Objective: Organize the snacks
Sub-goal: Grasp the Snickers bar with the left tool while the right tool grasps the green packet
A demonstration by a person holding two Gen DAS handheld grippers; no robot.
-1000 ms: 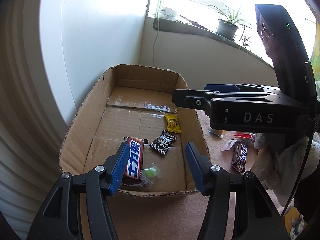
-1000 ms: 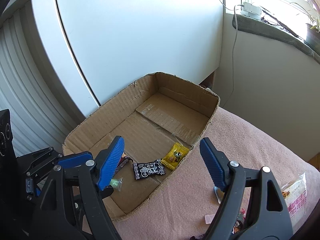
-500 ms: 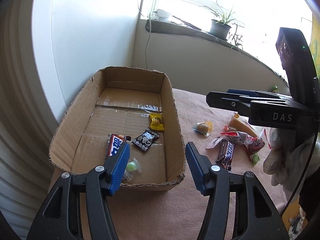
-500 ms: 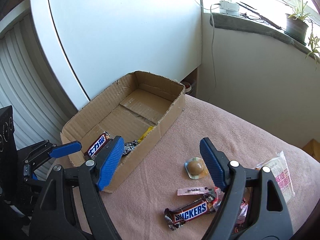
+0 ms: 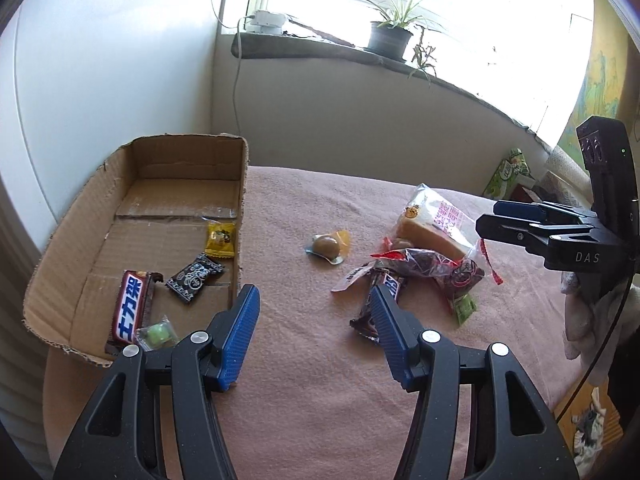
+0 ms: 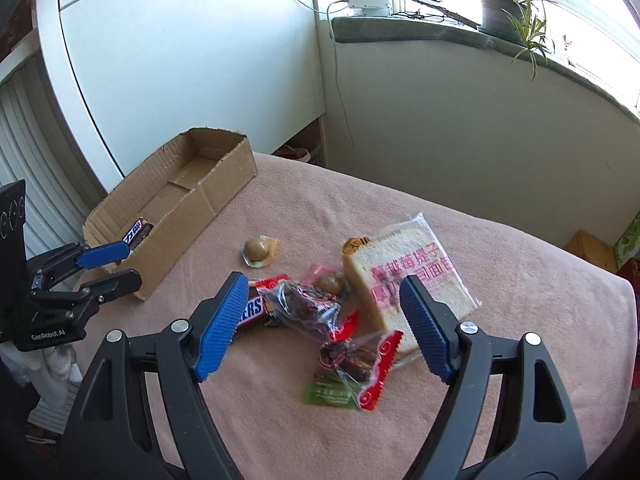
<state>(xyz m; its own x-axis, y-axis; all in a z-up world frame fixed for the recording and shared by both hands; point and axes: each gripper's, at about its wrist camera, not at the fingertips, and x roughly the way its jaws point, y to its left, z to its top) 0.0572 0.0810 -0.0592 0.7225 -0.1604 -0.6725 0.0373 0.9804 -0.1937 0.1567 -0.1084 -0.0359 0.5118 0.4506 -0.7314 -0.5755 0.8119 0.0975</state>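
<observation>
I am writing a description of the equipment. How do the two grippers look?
Both are black plastic with blue ribbed pads and silver screws. The left gripper bears "GenRobot.AI" on its side, the right gripper "DAS". A white cloth glove shows behind the right one.

snack pile [image 6: 340,320] crowded, cardboard box [image 5: 64,248] open-topped

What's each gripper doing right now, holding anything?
Left gripper: open, empty, above the cloth.
Right gripper: open, empty, over the snack pile.
</observation>
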